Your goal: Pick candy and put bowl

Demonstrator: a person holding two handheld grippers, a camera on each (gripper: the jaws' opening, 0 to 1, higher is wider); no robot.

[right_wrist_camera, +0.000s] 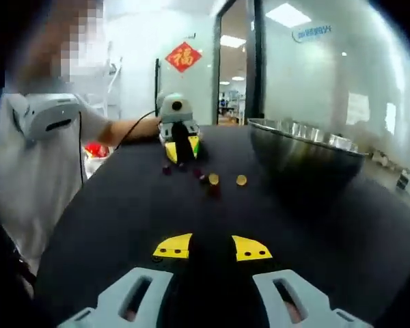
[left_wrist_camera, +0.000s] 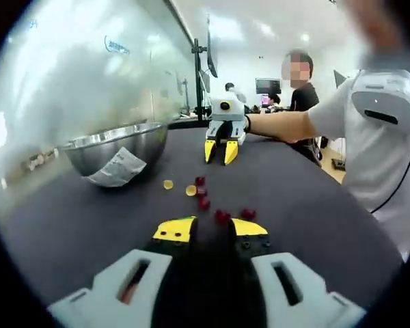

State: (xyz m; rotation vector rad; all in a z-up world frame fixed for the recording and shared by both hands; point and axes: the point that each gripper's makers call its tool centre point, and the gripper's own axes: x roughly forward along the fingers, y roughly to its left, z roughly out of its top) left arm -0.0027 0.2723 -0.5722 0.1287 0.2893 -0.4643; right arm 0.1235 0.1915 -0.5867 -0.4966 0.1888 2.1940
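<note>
Several small candies, red, orange and yellow, lie loose on the dark table [left_wrist_camera: 314, 205]. A red candy [left_wrist_camera: 222, 217] sits just ahead of my left gripper [left_wrist_camera: 212, 229], level with the gap between its yellow tips; the jaws stand open with nothing held. Another red candy [left_wrist_camera: 248, 214] lies by the right tip. The steel bowl [left_wrist_camera: 116, 147] stands to the left. My right gripper [left_wrist_camera: 221, 152] rests tips-down farther back, jaws apart. In the right gripper view, my right gripper [right_wrist_camera: 212, 247] is open and empty, with candies [right_wrist_camera: 213, 179] ahead, the bowl [right_wrist_camera: 301, 147] at right, and the left gripper [right_wrist_camera: 181, 147] beyond.
A paper slip [left_wrist_camera: 117, 169] leans against the bowl's front. A person in a white shirt [left_wrist_camera: 389, 150] stands at the table's right side, forearm [left_wrist_camera: 280, 126] stretched over it. A glass wall [left_wrist_camera: 89, 75] runs behind the bowl. Another person stands in the background.
</note>
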